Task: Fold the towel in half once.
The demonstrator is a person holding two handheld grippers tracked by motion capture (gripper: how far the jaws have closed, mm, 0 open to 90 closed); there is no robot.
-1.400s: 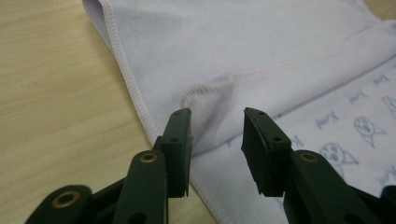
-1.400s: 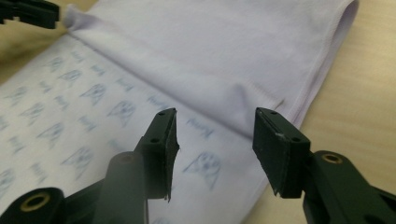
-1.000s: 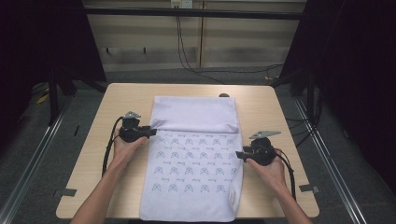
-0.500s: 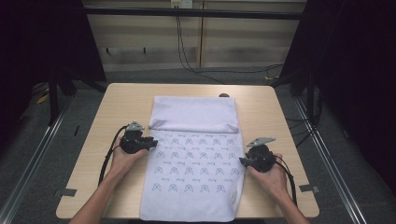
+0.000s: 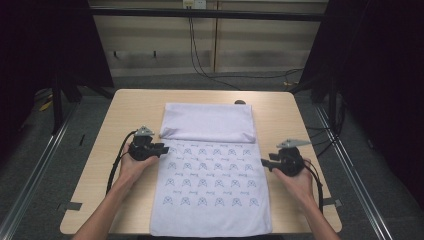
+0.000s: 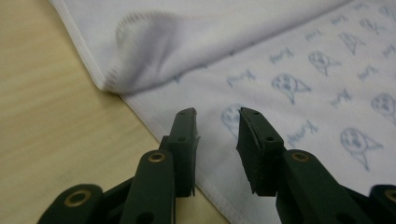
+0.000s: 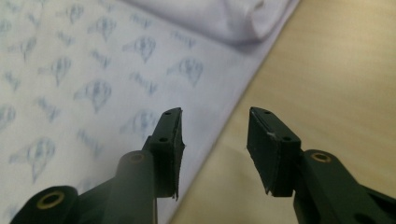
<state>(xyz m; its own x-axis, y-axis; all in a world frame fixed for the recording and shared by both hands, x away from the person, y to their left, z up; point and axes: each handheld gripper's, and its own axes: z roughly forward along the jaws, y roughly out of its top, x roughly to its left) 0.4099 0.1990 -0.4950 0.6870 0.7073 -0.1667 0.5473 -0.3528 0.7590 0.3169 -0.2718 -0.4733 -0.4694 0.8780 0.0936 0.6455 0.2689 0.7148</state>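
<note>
The work in hand is folding a printed towel (image 5: 212,190) that lies flat along the middle of the table (image 5: 130,107). One fold looks done: the far end is turned back toward the person, so a plain white band (image 5: 207,122) lies across the printed side, ending in a soft rolled edge. What seems left is at least one more fold of the long printed part, which runs down to the near table edge.

The left gripper (image 5: 159,149) sits at the towel's left hem, just short of the corner of the folded band. In the left gripper view the left gripper (image 6: 217,121) has its jaws narrowly apart over the hem with nothing between them; they have just been closing, yet the pads press on no cloth, and the folded corner lies just ahead of them and a little to their left.

The right gripper (image 5: 265,162) is at the right hem, nearer the person than the band. In the right gripper view the right gripper (image 7: 215,122) stands wider, straddling the hem: one jaw over cloth, the other over bare wood, holding nothing; its jaws have just been opening.

No container is on the table
</note>
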